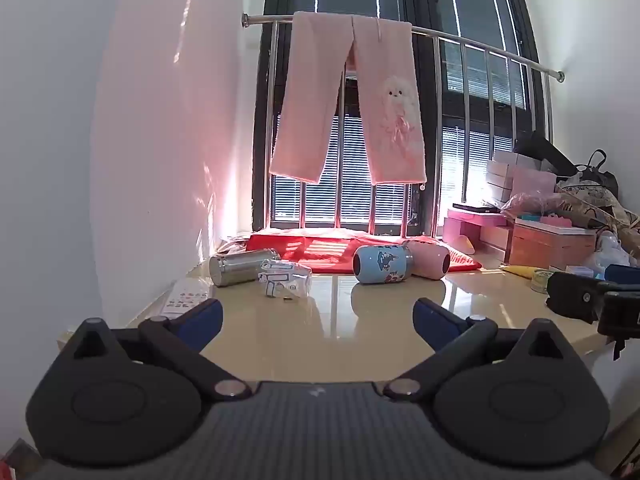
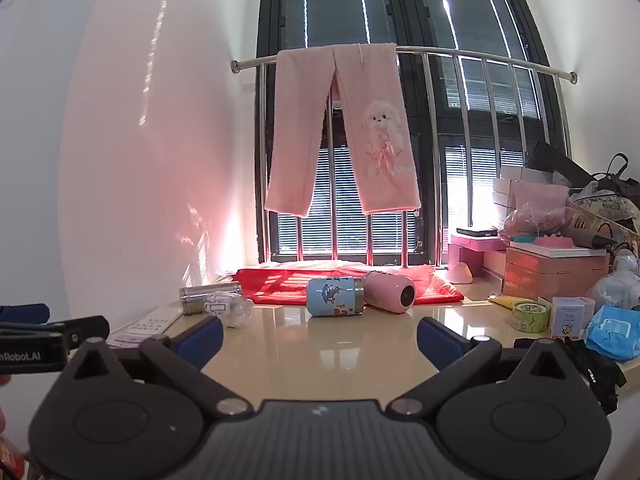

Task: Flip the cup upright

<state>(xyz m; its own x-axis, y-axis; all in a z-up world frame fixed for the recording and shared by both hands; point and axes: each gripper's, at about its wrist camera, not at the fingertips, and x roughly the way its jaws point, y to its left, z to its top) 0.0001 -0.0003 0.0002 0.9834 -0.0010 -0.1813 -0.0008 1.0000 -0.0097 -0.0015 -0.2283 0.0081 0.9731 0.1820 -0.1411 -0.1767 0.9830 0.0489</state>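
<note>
Steel first, over on the left: a stainless flask [image 1: 243, 266] lies on its side on the glossy beige tabletop [image 1: 360, 320], and a clear printed cup [image 1: 286, 279] lies tipped over right against its front. Moving across, the blue cartoon cup [image 1: 381, 263] is on its side too, base end facing the camera, mid-tabletop at the edge of the red cloth [image 1: 320, 250]. Touching its right end is the pink cup [image 1: 429, 258], also lying down. Above them, pink trousers [image 1: 348, 100] hang over the steel window rail [image 1: 480, 42].

Left tool [image 1: 318, 318] sits low and well back from the cups, blue fingers spread wide, nothing between them. Right tool [image 2: 320, 338] shows the same from its own camera: fingers wide apart, empty, facing the blue cartoon cup [image 2: 335, 296] across bare tabletop.

Far right, it's clutter: pink boxes [image 2: 556, 268], a green tape roll [image 2: 530, 315], a small white carton [image 2: 570, 316] and a blue wipes pack [image 2: 612, 330] crowd that edge.
</note>
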